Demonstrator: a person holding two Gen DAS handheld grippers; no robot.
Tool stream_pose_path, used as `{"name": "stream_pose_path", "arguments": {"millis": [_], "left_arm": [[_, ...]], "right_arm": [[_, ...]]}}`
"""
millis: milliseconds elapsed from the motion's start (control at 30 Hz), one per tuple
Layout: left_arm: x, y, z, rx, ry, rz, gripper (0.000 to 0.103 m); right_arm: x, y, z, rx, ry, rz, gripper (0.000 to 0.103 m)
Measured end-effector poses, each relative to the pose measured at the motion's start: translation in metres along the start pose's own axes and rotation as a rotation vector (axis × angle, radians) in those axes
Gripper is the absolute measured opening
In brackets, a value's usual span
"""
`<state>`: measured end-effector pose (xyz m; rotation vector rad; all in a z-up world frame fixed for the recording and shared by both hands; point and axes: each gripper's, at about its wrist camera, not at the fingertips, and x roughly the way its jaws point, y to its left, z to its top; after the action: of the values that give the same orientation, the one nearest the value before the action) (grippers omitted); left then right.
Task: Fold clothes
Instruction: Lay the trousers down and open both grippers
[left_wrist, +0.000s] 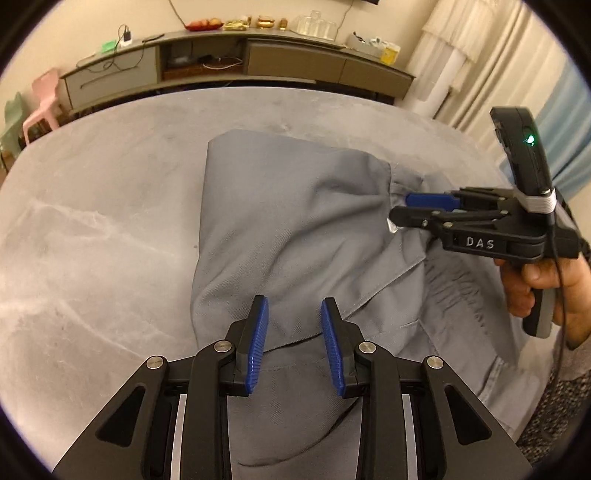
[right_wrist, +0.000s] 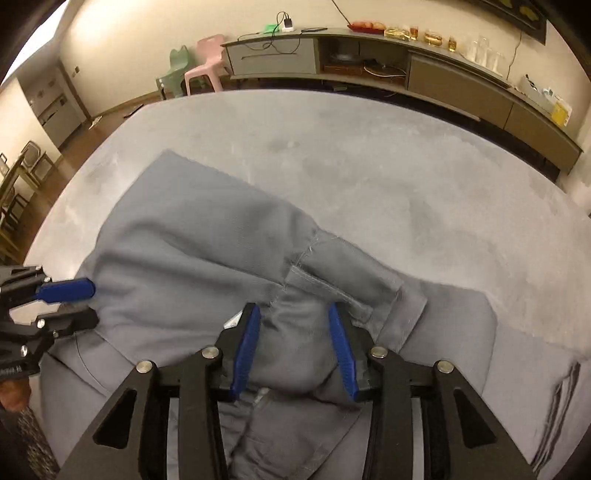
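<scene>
Garment (left_wrist: 280, 229) | left view: hand (left_wrist: 546, 291) | right view: belt loop (right_wrist: 325, 286)

The grey garment (right_wrist: 221, 258) runs past the lower frame edge.

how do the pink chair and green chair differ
The pink chair is pale pink and stands nearer the cabinet; the green chair is mint green, sits lower in the right wrist view, and is partly hidden behind the pink one. Both look like small moulded plastic chairs against the wall.
</scene>
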<state>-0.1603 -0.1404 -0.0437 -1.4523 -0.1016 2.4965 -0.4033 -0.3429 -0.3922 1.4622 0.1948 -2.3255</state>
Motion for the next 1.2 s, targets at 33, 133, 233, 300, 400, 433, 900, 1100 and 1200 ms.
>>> {"name": "stream_pose_path", "arguments": {"millis": [33,133,233,300,400,433,900,1100,1200], "left_arm": [[-0.005,-0.002,0.000,0.001,-0.008,-0.003,0.031],[-0.028,-0.006,-0.001,0.009,-0.061,-0.045,0.031],[-0.035,-0.002,-0.003,0.002,-0.078,-0.029,0.034],[-0.020,0.007,-0.002,-0.032,-0.036,-0.010,0.034],[-0.002,0.010,-0.005,-0.055,-0.007,0.020,0.034],[-0.002,0.008,-0.005,-0.051,-0.011,0.028,0.034],[-0.002,0.011,0.005,-0.092,-0.016,0.037,0.037],[-0.001,0.006,0.012,-0.115,-0.034,0.014,0.037],[0.003,0.001,0.013,-0.103,-0.025,0.022,0.038]], "right_arm": [[0.003,0.000,0.001,-0.001,-0.013,-0.005,0.040],[-0.011,0.004,0.007,0.000,-0.069,-0.040,0.040],[-0.056,0.017,-0.006,-0.008,-0.151,0.032,0.040],[-0.080,0.026,-0.015,-0.015,-0.168,0.111,0.040],[-0.049,0.028,-0.047,-0.019,-0.060,0.126,0.043],[-0.034,0.026,-0.051,-0.009,-0.036,0.108,0.043],[-0.043,0.006,-0.038,0.075,-0.109,0.094,0.002],[-0.071,0.002,-0.071,0.128,-0.123,0.119,0.002],[-0.136,-0.011,-0.073,0.135,-0.144,0.077,0.001]]}}
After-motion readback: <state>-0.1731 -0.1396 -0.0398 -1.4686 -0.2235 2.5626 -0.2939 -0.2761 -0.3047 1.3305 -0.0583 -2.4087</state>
